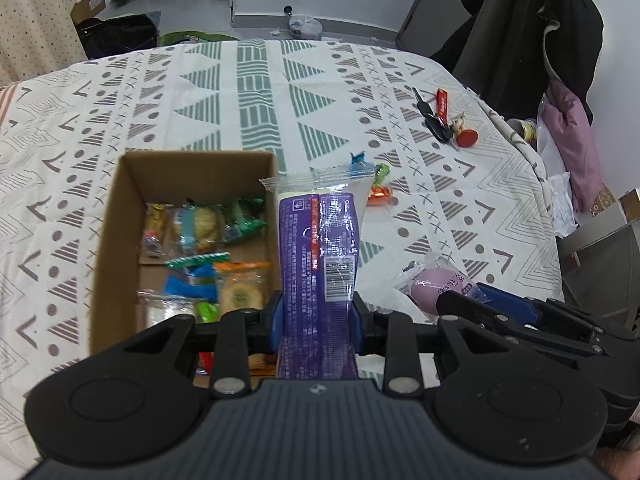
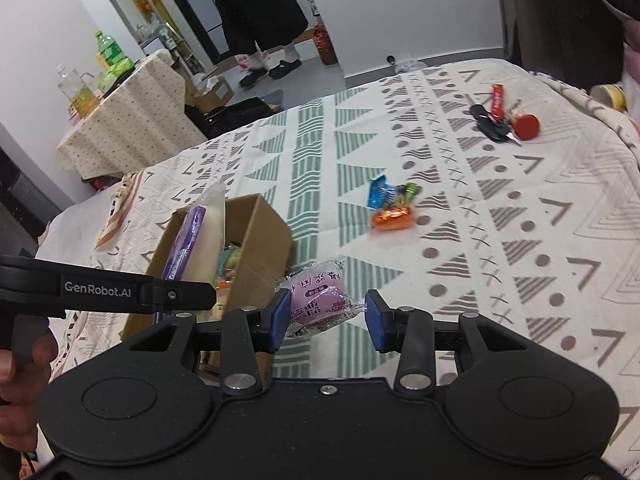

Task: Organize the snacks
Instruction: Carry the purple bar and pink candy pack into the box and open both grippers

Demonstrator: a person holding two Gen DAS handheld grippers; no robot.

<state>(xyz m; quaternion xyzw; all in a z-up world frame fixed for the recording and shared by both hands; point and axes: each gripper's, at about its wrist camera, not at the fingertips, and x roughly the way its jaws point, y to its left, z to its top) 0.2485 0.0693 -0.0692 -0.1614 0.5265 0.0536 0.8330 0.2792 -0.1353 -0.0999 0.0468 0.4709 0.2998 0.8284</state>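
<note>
My left gripper (image 1: 318, 314) is shut on a long purple-and-white snack packet (image 1: 320, 240), held upright over the right wall of an open cardboard box (image 1: 192, 174). The box holds several wrapped snacks (image 1: 200, 224). In the right wrist view the same packet (image 2: 196, 236) hangs above the box (image 2: 264, 256). My right gripper (image 2: 328, 320) is open, its blue pads (image 2: 280, 318) either side of a round pink snack pack (image 2: 318, 300) lying on the cloth beside the box. That pack (image 1: 434, 286) and the right gripper (image 1: 468, 296) also show in the left wrist view.
Small blue, green and orange candies (image 2: 392, 208) lie on the patterned tablecloth (image 2: 500, 220) beyond the box. A bunch of keys with red tags (image 2: 504, 120) sits at the far right. A chair with dark clothes (image 1: 532, 40) stands by the table's right edge. A person stands far back.
</note>
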